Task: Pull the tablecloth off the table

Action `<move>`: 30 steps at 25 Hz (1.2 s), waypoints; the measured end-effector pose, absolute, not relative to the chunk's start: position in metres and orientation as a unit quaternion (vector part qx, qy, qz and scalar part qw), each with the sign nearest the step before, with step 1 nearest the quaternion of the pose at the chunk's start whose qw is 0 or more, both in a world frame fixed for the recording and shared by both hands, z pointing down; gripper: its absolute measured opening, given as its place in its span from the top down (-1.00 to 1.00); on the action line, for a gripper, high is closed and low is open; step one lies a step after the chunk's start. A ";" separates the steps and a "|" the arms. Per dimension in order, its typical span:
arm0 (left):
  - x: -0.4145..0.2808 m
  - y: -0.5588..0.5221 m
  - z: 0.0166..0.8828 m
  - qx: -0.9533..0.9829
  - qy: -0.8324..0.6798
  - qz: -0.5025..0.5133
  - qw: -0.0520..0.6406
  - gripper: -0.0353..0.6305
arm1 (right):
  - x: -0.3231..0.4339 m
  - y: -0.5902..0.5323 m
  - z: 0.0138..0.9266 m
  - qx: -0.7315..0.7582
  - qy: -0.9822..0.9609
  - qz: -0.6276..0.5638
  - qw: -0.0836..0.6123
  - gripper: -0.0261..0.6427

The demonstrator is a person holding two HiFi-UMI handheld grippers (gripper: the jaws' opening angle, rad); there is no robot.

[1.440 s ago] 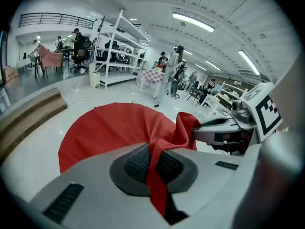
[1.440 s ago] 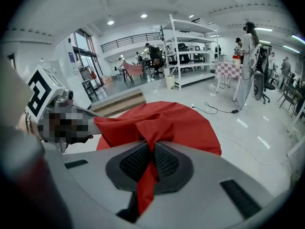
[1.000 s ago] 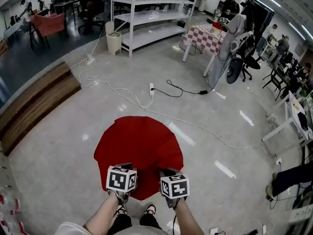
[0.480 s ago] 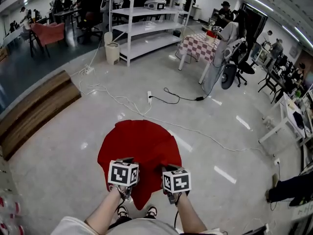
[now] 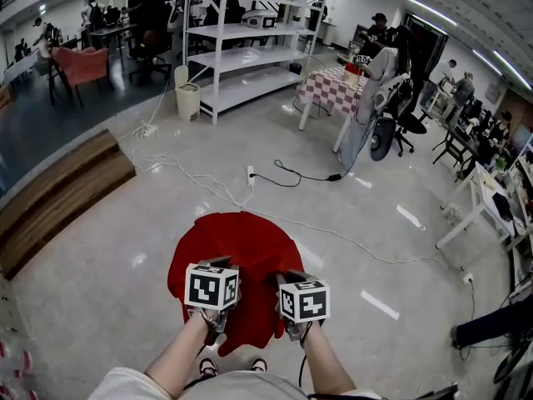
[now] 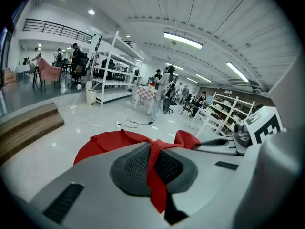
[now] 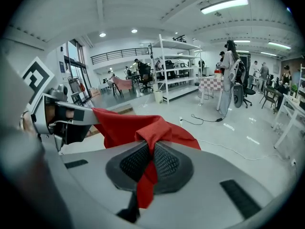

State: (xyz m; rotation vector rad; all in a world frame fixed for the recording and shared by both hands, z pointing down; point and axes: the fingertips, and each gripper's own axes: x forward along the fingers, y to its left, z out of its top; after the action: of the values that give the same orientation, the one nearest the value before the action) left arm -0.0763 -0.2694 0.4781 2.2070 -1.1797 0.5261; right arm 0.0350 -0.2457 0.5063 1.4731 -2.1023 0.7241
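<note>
The pale, glossy floor [image 5: 100, 282] lies wide open on every side of the two claws. The nearest clutter is a run of cables [image 5: 275, 173] ahead of them, beyond the far edge of the cloth. Well beyond those stands white shelving [image 5: 250, 48]. Off to the left is a long wooden step [image 5: 58, 194], and far ahead to the right a counter [image 5: 333, 86] with a checked cover, with office chairs and people around it.

The red tablecloth [image 5: 237, 248] spreads out in front of and below both claws as a rumpled, roundish sheet, its near edge gathered up to them. I cannot tell whether its far part rests on the floor or on something underneath.

Two bare forearms [image 5: 179, 352] reach forward side by side, each claw pointing ahead and tilted downward, their marker cubes near each other.

The left claw [image 6: 153, 149] is clenched on a bunched fold of the tablecloth, with a strip of red trailing back between its pads. The right claw [image 7: 151, 147] is likewise clamped on a gathered fold, the fabric knotted up just past its tips.
</note>
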 end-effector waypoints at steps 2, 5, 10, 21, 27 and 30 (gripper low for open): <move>-0.074 -0.272 0.466 0.832 -0.441 0.189 0.279 0.84 | 0.032 -0.247 0.500 0.538 -0.768 0.259 0.229 0.83; -0.070 -0.274 0.448 0.839 -0.439 0.180 0.266 0.84 | 0.029 -0.249 0.487 0.541 -0.771 0.252 0.223 0.83; -0.064 -0.284 0.420 0.850 -0.437 0.153 0.252 0.84 | 0.030 -0.256 0.462 0.553 -0.774 0.232 0.204 0.83; -0.048 -0.281 0.354 0.891 -0.395 0.115 0.191 0.84 | 0.032 -0.251 0.409 0.602 -0.758 0.193 0.162 0.83; -0.031 -0.264 0.346 0.911 -0.356 0.116 0.173 0.84 | 0.041 -0.232 0.406 0.634 -0.733 0.195 0.148 0.83; -0.031 -0.264 0.341 0.916 -0.346 0.112 0.172 0.84 | 0.045 -0.227 0.403 0.648 -0.722 0.195 0.145 0.83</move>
State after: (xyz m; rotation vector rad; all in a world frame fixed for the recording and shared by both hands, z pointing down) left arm -0.0305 -0.2639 0.3414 2.5994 -0.9824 0.3168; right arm 0.0453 -0.2275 0.4033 1.8661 -2.0805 0.5606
